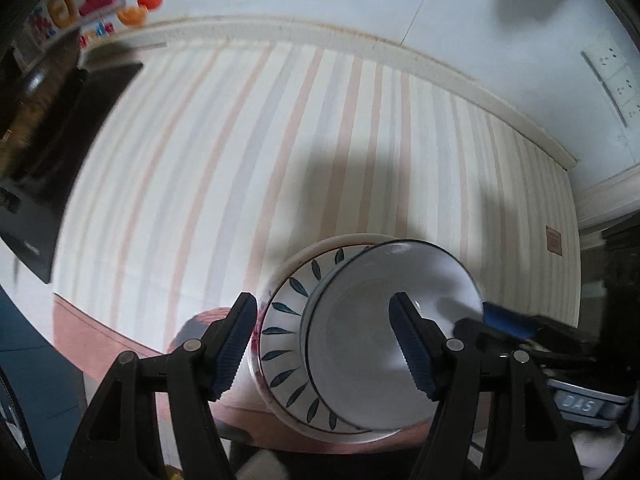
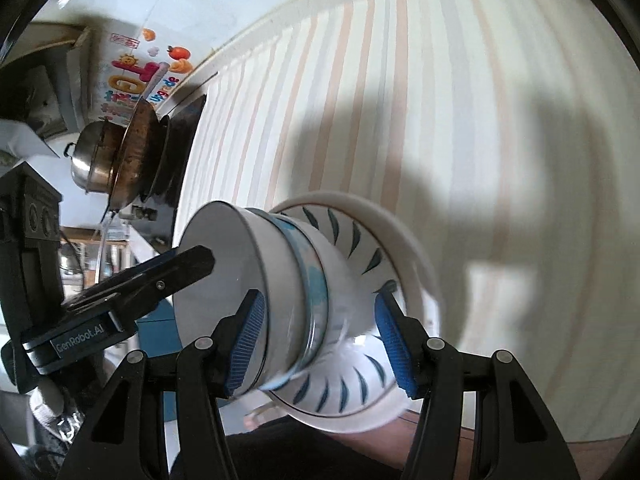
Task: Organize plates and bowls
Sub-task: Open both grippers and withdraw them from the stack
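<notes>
A white bowl with a dark rim (image 1: 380, 340) is nested on bowls that sit on a leaf-patterned plate (image 1: 288, 312) over a plain white plate. In the right wrist view the same stack shows as the white bowl (image 2: 224, 276), a blue-banded bowl (image 2: 312, 284), the leaf plate (image 2: 360, 248) and the white plate (image 2: 404, 240). My left gripper (image 1: 324, 344) is open, its right finger inside the top bowl, its left finger outside the plate. My right gripper (image 2: 320, 344) is open around the stacked bowls. The left gripper's finger also shows in the right wrist view (image 2: 176, 276).
A striped cloth (image 1: 280, 140) covers the table. Dark pans and a steel pot (image 2: 120, 160) stand by a colourful box (image 2: 132, 76). A wall with sockets (image 1: 612, 76) lies behind the table. A pink table edge (image 1: 100, 332) shows below the cloth.
</notes>
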Demonstrator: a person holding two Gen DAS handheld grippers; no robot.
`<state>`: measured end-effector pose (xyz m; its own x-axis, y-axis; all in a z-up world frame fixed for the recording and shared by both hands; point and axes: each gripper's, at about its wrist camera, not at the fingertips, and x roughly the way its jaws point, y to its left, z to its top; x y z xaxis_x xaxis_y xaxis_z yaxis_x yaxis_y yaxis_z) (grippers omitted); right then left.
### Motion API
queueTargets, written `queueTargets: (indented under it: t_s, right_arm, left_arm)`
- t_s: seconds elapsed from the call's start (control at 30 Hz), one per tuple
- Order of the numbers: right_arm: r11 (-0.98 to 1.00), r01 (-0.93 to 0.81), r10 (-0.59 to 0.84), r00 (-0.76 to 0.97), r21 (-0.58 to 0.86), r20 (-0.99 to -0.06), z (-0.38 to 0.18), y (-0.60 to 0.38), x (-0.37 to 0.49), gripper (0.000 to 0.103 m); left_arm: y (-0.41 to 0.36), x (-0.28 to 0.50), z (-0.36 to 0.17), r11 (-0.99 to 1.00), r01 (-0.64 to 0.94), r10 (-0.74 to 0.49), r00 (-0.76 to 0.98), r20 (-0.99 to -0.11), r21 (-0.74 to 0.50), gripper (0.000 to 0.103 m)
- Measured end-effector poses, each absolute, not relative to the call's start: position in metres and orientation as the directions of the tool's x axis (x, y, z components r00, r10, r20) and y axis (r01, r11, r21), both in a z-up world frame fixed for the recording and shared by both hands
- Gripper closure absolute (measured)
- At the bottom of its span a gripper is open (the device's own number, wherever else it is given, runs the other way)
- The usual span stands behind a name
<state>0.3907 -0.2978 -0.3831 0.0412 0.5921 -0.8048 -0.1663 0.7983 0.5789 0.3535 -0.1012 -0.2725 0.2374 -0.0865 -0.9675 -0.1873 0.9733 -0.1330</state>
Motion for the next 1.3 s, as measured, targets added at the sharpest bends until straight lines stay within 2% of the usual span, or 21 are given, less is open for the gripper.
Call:
queueTargets:
  t_s: [0.1,0.17,0.23,0.5,0.8,0.87,1.3]
  right_arm:
    - [0.833,-0.207,0.542,0.118,0.513,-0.832,-0.355,-0.305,0.381,0.026]
    - [0.853,-0.229,0.509,0.168,0.469,-0.844,-0.337,-0.310,0.373,0.018]
    - [0.867,-0.246,0.484,0.202,0.434,-0.851,-0.323,-0.313,0.367,0.014]
    - [0.923,-0.261,0.367,0.375,0.283,-0.851,-0.265,-0.328,0.331,0.010]
    - [0.944,-0.217,0.325,0.492,0.248,-0.808,-0.208,-0.326,0.278,0.009]
    - [0.949,-0.205,0.313,0.520,0.240,-0.795,-0.193,-0.325,0.262,0.009]
    - [0.966,-0.150,0.254,0.682,0.209,-0.686,-0.104,-0.301,0.113,0.006]
  left_arm:
    - [-0.107,0.341,-0.256,0.977,-0.191,-0.040,0.288,-0.957,-0.099,0.029]
    - [-0.109,0.334,-0.245,0.977,-0.197,-0.019,0.316,-0.948,-0.085,0.013]
    - [-0.111,0.327,-0.234,0.976,-0.206,0.008,0.344,-0.939,-0.068,0.012]
    - [-0.118,0.303,-0.199,0.980,-0.199,0.059,0.436,-0.898,-0.032,0.011]
    - [-0.117,0.256,-0.149,0.988,-0.147,0.036,0.534,-0.844,-0.051,0.011]
    - [-0.113,0.242,-0.137,0.991,-0.124,0.021,0.555,-0.832,-0.057,0.003]
    - [-0.096,0.128,-0.076,0.996,-0.050,-0.023,0.676,-0.736,-0.077,0.001]
